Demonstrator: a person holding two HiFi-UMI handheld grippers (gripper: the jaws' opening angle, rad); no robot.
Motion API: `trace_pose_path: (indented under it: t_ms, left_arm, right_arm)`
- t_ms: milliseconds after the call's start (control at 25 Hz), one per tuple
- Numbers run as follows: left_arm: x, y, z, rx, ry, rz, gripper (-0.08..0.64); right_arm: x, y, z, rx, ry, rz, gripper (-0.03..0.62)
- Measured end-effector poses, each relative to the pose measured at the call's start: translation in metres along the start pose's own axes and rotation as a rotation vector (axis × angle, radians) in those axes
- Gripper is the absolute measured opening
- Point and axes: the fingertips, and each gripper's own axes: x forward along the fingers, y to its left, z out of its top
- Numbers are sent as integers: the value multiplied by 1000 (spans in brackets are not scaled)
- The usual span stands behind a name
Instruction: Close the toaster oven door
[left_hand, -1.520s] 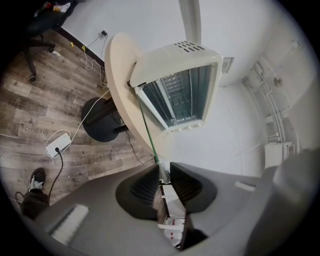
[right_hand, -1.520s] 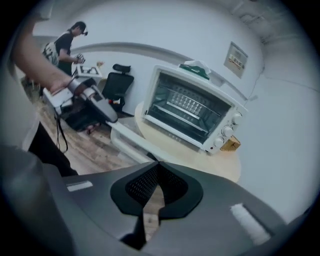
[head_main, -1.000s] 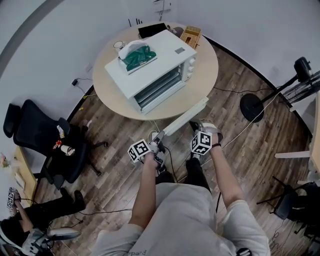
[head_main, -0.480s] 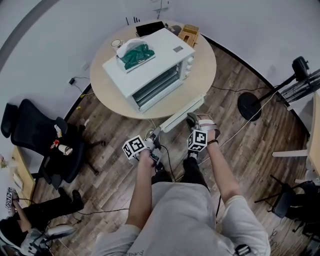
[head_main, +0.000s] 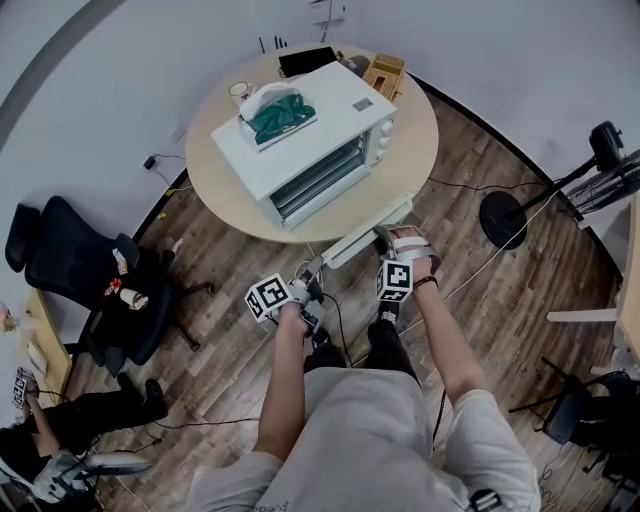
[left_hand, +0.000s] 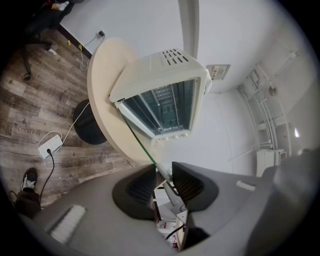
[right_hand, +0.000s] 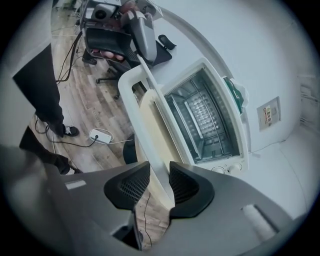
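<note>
Underfoot, grey-brown plank floor (head_main: 200, 330) fills most of the head view, and a white curved wall (head_main: 520, 50) closes it off from 10 to 2 o'clock. At 12 o'clock stands a round beige table (head_main: 405, 150) against that wall. On it sits the white toaster oven (head_main: 310, 130), its open mouth facing 5 o'clock. A black office chair (head_main: 75, 275) is parked at 9 o'clock, well apart from the table. The oven door (head_main: 368, 232) is swung down and open, its outer edge reaching past the table rim at 6 o'clock. A black round stand base (head_main: 505, 218) rests on the floor at 3 o'clock. A green bundle (head_main: 278, 112) in white wrapping lies on the oven roof. A small brown box (head_main: 384, 72) sits at the table's 1 o'clock edge. The left gripper (left_hand: 164, 170) and the right gripper (right_hand: 159, 170) have both just been opening. Each is released, with jaws apart and the door's edge between them, unclamped. A white power strip (left_hand: 50, 145) lies on the planks.
</note>
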Motion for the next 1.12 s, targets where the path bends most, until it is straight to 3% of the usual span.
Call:
trace_pose_path:
  t_ms: [200, 360, 440, 640, 960, 1120]
  left_arm:
    - [-6, -12, 8, 45, -9, -38, 155]
    - [-27, -22, 16, 192, -30, -21, 138]
    - [-37, -22, 27, 289, -66, 33, 61]
    - [-53, -23, 47, 529, -128, 206, 57]
    - [-49, -42, 53, 709, -184, 317, 57]
    - [-43, -49, 53, 749, -215, 358, 57]
  right_arm:
    - [-2, -12, 5, -34, -26, -18, 109]
    - [-7, -25, 10, -35, -50, -39, 109]
    - [-8, -35, 14, -37, -57, -58, 107]
    - [-8, -59, 27, -66, -85, -87, 109]
    - [-6, -86, 41, -134, -147, -102, 109]
    - [-5, -97, 48, -152, -170, -96, 109]
